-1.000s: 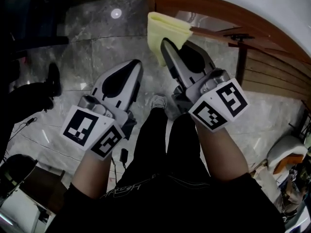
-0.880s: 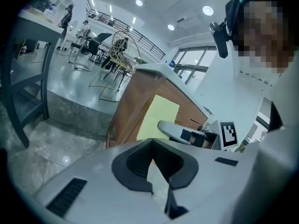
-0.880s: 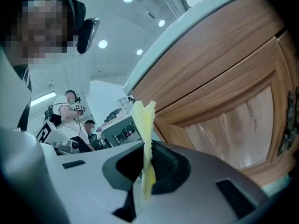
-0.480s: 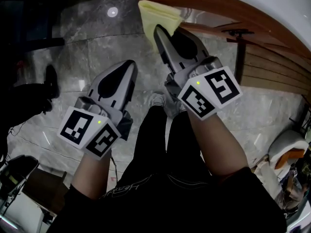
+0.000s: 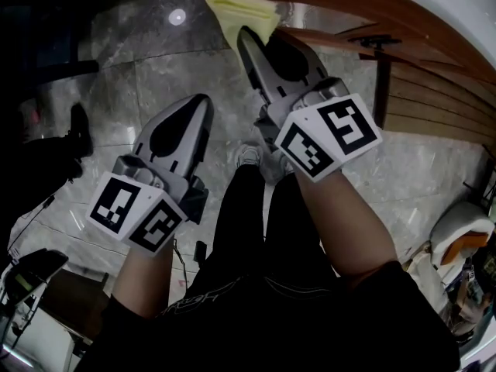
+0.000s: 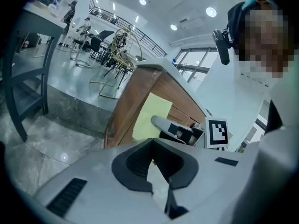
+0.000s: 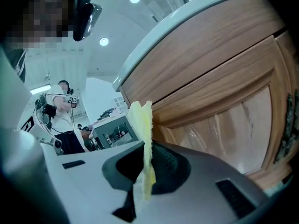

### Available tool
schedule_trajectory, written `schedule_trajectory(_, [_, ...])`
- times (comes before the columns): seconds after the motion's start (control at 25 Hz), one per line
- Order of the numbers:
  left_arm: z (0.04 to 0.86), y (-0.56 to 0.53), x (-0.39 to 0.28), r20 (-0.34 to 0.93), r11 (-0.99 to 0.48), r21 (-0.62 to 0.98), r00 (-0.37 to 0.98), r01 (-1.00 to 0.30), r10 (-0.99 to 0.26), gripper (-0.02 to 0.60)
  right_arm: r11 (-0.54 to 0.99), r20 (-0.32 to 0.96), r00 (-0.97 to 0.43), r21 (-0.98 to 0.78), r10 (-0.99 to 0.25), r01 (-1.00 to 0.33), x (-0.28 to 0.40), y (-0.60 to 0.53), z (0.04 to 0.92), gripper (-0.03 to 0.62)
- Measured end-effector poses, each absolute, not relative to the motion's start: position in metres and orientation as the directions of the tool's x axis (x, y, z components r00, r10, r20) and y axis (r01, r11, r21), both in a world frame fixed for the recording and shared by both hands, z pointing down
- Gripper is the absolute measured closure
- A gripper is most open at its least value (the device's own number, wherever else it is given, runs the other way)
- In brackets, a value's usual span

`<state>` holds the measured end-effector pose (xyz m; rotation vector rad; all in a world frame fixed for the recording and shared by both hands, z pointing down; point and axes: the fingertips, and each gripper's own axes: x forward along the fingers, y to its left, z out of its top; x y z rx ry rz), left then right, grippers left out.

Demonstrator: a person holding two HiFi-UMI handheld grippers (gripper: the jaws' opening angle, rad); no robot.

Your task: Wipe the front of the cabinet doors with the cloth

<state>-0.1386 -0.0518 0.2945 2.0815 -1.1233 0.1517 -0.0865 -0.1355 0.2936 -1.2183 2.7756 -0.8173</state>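
The right gripper point(image 5: 243, 34), pinching the yellow cloth point(image 5: 235, 12), should press it flat on the cabinet door point(image 7: 233, 120); the left gripper point(image 5: 201, 101) is closed, empty.

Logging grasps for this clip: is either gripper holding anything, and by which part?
The right gripper has its jaws shut on the yellow cloth, near one edge. The left gripper holds nothing, jaws together.
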Motion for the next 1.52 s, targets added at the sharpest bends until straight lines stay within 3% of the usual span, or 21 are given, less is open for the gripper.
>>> schedule_trajectory(0.88, [0.319,-0.056,-0.082,0.459,-0.362,0.582,0.661,-0.728,-0.593,0.575,0.485,0.216,-0.626,-0.465,-0.749,-0.741,-0.022,-0.158,0.306,0.553])
schedule_trajectory(1.52, [0.310,-0.022,0.009,0.445,-0.420,0.605,0.725,-0.677,-0.527,0.575,0.386,0.217,-0.512,-0.437,-0.831,-0.812,0.093,-0.145,0.296,0.553])
